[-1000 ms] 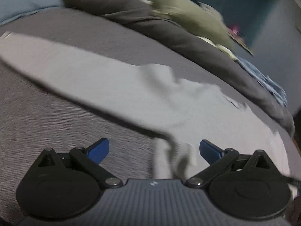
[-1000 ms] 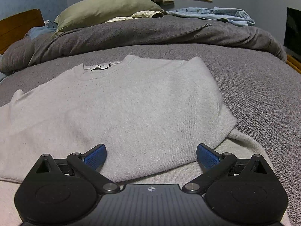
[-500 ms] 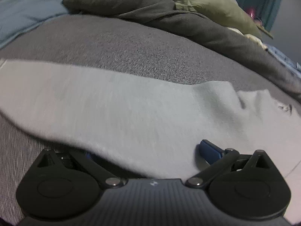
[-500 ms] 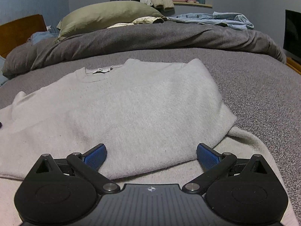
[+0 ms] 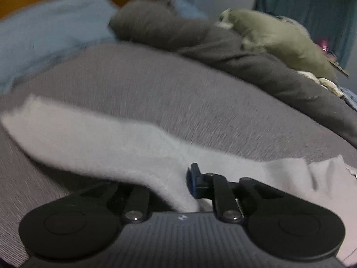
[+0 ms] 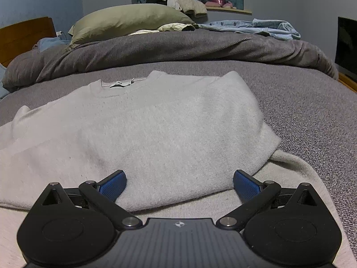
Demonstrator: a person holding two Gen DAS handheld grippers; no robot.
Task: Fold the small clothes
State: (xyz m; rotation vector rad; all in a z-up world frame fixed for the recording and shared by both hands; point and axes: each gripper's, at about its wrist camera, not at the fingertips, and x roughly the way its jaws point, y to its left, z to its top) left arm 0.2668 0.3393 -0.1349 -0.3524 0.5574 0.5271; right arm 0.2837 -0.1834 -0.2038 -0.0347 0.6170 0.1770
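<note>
Left wrist view: left gripper (image 5: pixel 186 186) having just been closing, now clamping a fold of the pale grey sweater's sleeve (image 5: pixel 93 147) at lower centre of the frame, one blue pad (image 5: pixel 193 179) showing, the other hidden under the knit. Sleeve stretching from the jaws toward the left edge, long axis running left to right and rising slightly at the far end, cuff lying at middle left on the grey bedcover (image 5: pixel 156 93). Looking soft, fuzzy and blurred.

Right wrist view: right gripper (image 6: pixel 179 184) standing wide apart, gripping nothing, hovering at the lower edge of the sweater (image 6: pixel 156 129). Sweater filling the centre of the frame, collar and white label (image 6: pixel 120 83) pointing toward the top, right side already folded in over the body, light knit looking smooth.
</note>
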